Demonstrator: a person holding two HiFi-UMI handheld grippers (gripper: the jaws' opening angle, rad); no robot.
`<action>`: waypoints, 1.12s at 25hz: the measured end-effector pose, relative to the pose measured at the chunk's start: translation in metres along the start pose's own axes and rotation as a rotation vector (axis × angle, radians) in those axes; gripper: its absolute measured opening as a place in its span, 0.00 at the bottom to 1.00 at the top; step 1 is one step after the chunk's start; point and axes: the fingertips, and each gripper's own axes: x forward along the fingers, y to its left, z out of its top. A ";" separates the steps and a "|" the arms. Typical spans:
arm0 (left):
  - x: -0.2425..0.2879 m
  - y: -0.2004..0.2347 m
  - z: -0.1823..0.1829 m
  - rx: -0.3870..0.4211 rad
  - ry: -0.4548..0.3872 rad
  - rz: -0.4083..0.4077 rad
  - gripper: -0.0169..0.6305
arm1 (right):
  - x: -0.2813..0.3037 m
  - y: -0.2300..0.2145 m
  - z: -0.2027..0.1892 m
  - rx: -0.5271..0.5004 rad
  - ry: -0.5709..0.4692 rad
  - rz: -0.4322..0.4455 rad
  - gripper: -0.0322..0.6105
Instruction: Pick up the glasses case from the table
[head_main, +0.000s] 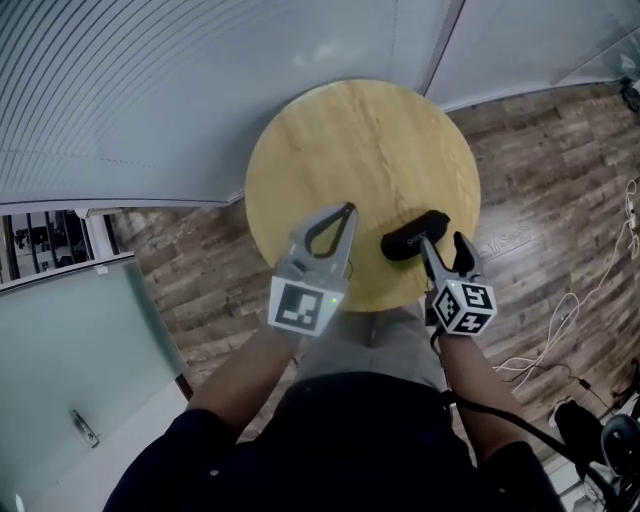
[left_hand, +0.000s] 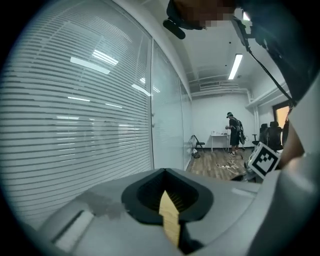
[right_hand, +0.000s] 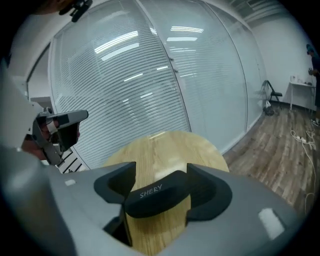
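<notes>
Right claw (head_main: 442, 246), head view: spread, straddling case (head_main: 414, 237) at table's (head_main: 360, 140) near edge, lined up to pinch; left claw (head_main: 346, 211) pressed together, idle alongside. Left gripper view: tips meet, nothing between. Right gripper view: case (right_hand: 156, 194) crosswise between parted jaws, not yet squeezed

Wood-plank floor (head_main: 540, 170), glass walls (head_main: 120, 90) with blinds (right_hand: 125, 95), ceiling strip lights (left_hand: 235, 66).
</notes>
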 end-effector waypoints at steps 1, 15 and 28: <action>0.004 -0.001 -0.005 0.015 0.007 -0.005 0.03 | 0.005 -0.004 -0.010 0.025 0.015 -0.007 0.56; 0.070 -0.012 -0.086 0.013 0.146 -0.007 0.03 | 0.079 -0.033 -0.048 0.374 0.143 0.016 0.67; 0.066 0.012 -0.081 -0.015 0.161 0.044 0.03 | 0.110 -0.011 -0.035 0.239 0.266 0.140 0.55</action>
